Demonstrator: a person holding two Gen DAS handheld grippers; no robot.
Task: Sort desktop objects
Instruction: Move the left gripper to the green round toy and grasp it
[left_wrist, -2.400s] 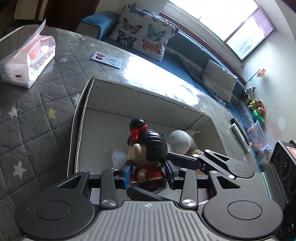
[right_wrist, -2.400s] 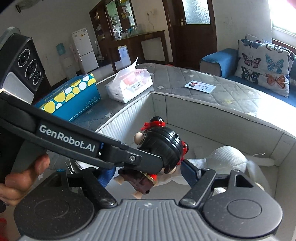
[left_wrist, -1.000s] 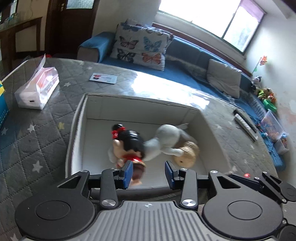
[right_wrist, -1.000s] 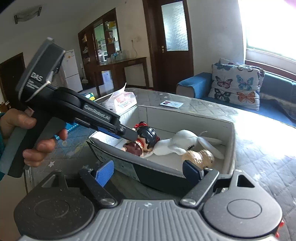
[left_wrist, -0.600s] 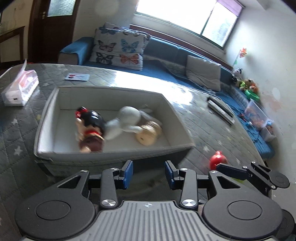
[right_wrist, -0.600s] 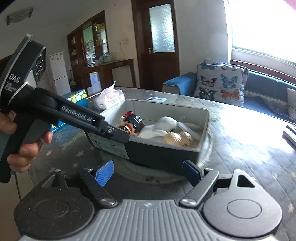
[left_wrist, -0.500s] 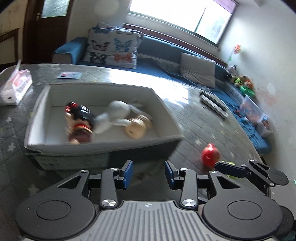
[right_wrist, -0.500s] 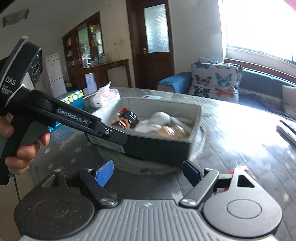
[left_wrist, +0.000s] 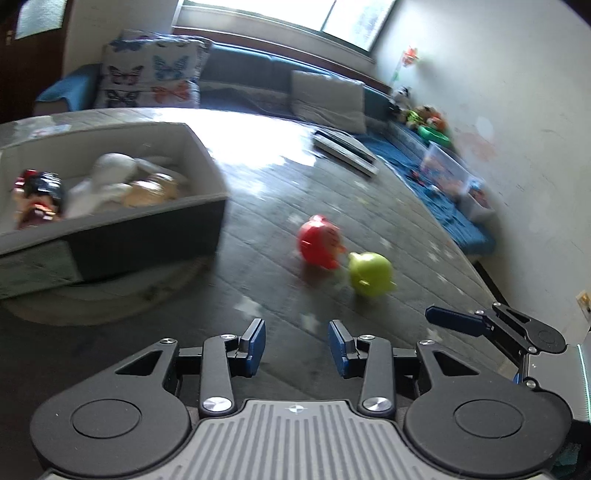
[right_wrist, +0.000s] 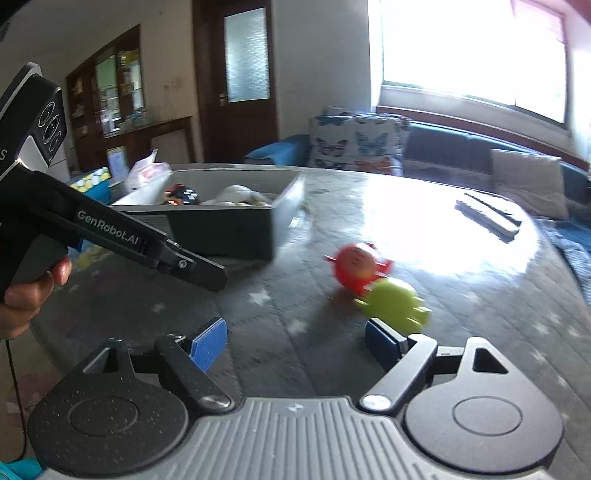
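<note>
Right wrist view | right claw (right_wrist: 295, 341) released, empty | left claw (left_wrist: 297, 347) released | approach green toy (right_wrist: 397, 304) squarely, clear of red toy (right_wrist: 356, 267)

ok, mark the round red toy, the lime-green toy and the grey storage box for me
round red toy (left_wrist: 319, 240), left wrist view, middle of its body
lime-green toy (right_wrist: 395, 301), right wrist view, centre of its body
grey storage box (left_wrist: 147, 236), left wrist view, dark near wall
</note>
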